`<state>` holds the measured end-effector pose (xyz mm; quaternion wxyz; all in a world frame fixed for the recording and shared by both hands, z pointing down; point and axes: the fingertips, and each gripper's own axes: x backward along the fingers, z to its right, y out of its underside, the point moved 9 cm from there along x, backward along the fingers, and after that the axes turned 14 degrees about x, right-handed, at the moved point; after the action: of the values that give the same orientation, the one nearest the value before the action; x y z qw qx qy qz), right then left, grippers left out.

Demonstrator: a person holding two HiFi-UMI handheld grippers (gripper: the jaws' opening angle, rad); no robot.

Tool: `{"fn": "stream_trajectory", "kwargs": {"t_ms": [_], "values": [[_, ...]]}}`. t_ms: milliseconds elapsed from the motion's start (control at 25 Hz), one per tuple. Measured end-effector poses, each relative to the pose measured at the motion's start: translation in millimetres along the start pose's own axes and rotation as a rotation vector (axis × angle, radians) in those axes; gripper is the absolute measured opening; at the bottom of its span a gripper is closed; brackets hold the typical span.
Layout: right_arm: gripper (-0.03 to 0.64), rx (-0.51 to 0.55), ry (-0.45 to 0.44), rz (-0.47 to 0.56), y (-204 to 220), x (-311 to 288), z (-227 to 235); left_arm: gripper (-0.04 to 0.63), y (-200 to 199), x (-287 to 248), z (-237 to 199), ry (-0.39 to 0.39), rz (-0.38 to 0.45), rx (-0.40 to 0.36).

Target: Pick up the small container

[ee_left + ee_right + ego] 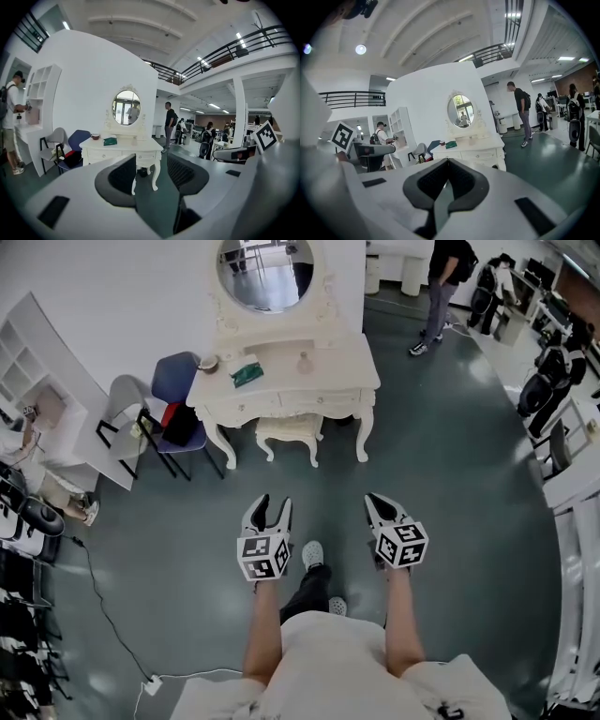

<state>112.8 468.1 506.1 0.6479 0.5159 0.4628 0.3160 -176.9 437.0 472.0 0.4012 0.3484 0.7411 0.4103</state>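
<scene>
The room is a big open hall with a dark green floor [450, 474], a curved white wall [122, 296] and a railed upper gallery [234, 44]. A person [442, 287] stands well behind the furniture, and others are farther off by the desks. White shelves [37, 352] line the left side.

Against the white wall stands a cream dressing table [328, 367] with carved legs and drawers and an oval mirror [265, 273] above it. A matching stool [289, 432] is tucked under its front. Just left of it are a blue chair [173, 381] and a pale grey chair [122, 399].

Both grippers hang over the floor in front of the table, well apart from it. The left gripper [270, 505] has its jaws spread wide with only floor and table legs seen between them. The right gripper [375, 501] has its jaws closed tip to tip on nothing.

On the tabletop a green flat thing [247, 373] lies left of centre, and a small bowl [208, 363] sits at the far left corner.

The small container [305, 362] stands upright on the tabletop right of centre, near the mirror's base and apart from the green thing. It is pale, close to the table's own cream colour, and seems narrower at its top. It is too small in every view to tell more.
</scene>
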Motion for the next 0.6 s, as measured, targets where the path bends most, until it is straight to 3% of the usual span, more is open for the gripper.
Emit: {"fn": "stream_trajectory", "kwargs": {"t_ms": [400,600], "values": [[0.017,0.013,-0.01,-0.017,-11.5,-65.7,41.1,0.249,-23.2,-84.2,-22.0,0.026,0.003,0.032],[0.017,0.016,-0.002,-0.029,-29.1,-109.2,72.6,0.252,-46.9,-140.7,-28.6,0.068,-0.045,0.022]]}}
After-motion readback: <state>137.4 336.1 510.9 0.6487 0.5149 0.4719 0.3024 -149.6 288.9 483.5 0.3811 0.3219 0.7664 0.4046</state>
